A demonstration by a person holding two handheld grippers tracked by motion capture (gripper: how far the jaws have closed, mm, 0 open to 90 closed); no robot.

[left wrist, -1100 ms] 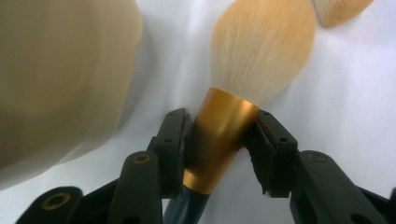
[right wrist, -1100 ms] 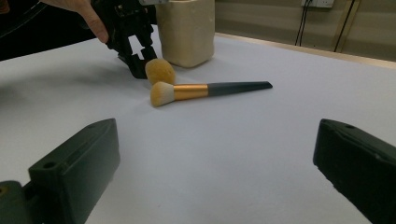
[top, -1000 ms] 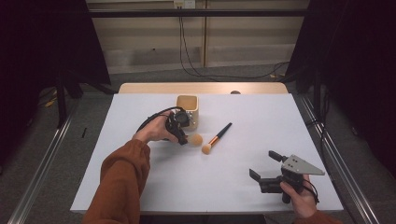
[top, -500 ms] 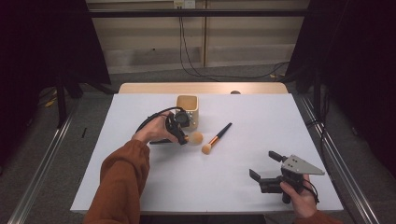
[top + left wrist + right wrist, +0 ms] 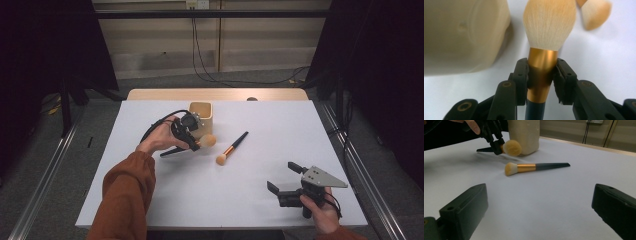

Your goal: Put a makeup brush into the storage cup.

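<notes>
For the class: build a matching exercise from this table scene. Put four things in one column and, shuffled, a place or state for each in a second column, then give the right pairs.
Column one:
1. held makeup brush
2. second makeup brush
3. beige holder
4. right hand-held gripper

Column two:
A. jaws wide apart, nothing between them
B. lying flat on the white table, untouched
C. clamped at its gold collar by the left hand-held gripper
D. standing upright behind the left hand

Pairs: 1-C, 2-B, 3-D, 4-A
</notes>
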